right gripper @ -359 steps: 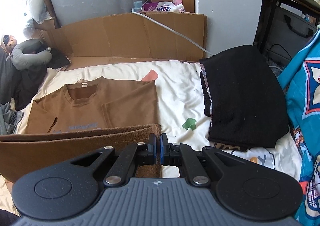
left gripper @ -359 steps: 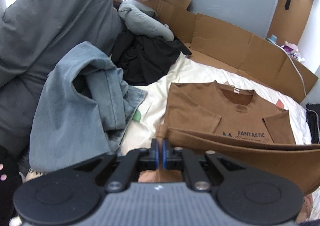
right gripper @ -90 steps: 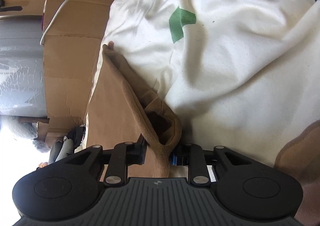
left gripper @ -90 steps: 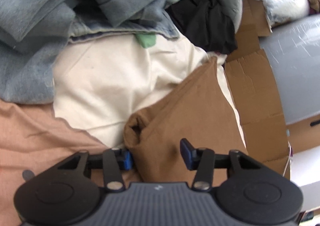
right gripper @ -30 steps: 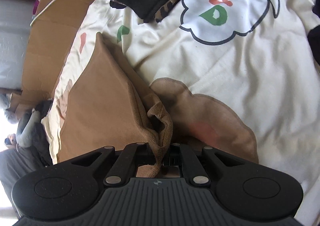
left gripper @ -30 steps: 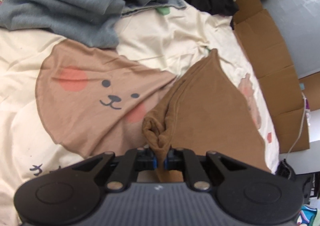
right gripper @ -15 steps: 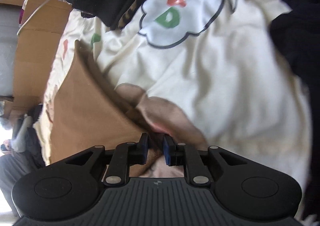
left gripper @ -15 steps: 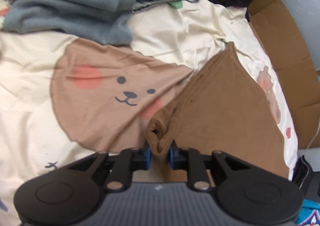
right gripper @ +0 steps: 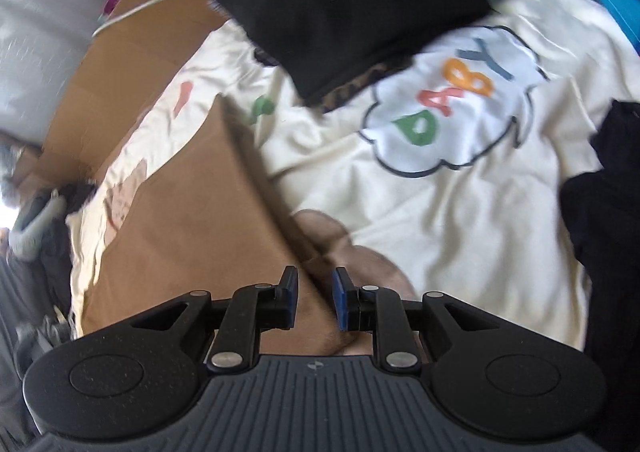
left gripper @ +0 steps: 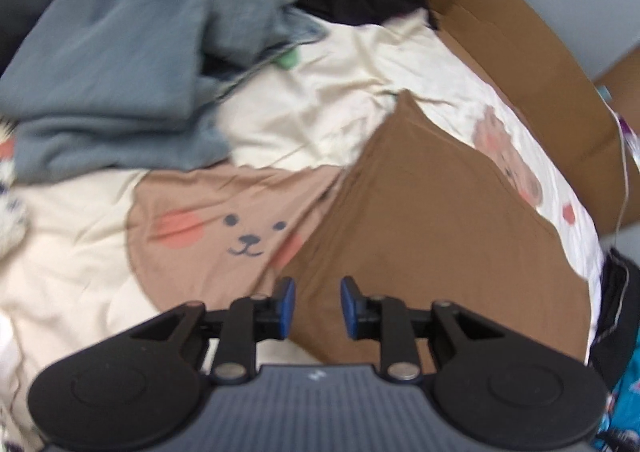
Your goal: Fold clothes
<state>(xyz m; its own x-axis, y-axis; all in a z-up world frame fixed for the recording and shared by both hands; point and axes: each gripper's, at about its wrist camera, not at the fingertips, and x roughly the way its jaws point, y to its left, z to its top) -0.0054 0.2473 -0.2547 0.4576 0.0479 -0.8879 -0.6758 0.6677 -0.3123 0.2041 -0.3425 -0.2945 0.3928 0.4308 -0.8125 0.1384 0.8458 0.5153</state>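
Brown shirt [left gripper: 432, 220] lies flat on the bed sheet [left gripper: 340, 64], centre-right of the left wrist frame, folded into a compact panel with clean edges; no sleeves or collar showing. This piece looks folded. Left hand-held gripper [left gripper: 316, 306] is released, jaws apart over the shirt's near corner; right hand-held gripper [right gripper: 314, 302] also released at the opposite near edge. Blue-grey clothes heap [left gripper: 120, 52] upper left looks unfolded, so likely more left. Black folded garment [right gripper: 352, 0] sits upper centre. Both frames motion-blurred; shirt's near edge hidden behind grippers.
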